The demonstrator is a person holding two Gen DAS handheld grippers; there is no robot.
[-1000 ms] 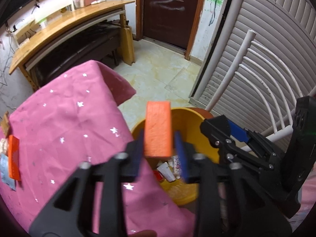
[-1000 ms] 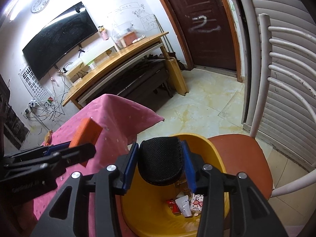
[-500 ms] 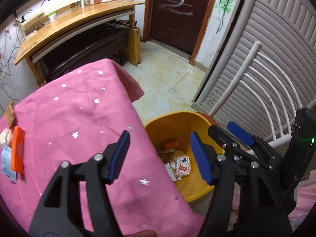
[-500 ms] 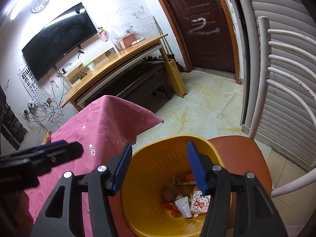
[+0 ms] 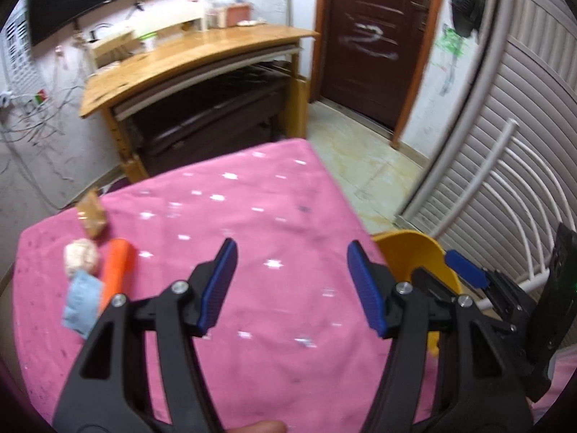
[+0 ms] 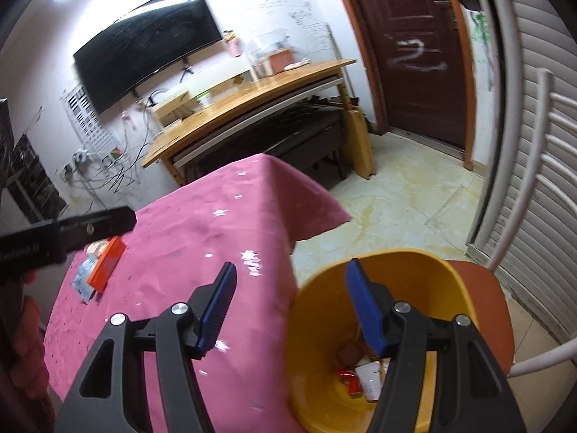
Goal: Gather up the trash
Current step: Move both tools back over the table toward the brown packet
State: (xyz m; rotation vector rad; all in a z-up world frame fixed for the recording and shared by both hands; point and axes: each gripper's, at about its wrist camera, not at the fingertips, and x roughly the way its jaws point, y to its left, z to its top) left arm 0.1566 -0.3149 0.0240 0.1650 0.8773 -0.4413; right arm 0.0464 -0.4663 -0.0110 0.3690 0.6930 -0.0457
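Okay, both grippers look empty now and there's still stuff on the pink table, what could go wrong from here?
1. The orange box, blue packet and crumpled white wad lie bunched together, so the left gripper may grab two things or knock one aside.
2. The yellow bin sits on a chair seat close by the pink tablecloth; the right gripper, its jaws opening, hangs over the rim and might bump it.

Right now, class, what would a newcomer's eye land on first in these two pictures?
The pink star-dotted tablecloth fills the middle. Beside its right edge a yellow bin on an orange chair seat holds wrappers, while an orange box and crumpled scraps lie at the cloth's left. Both blue-padded tongs hang empty.
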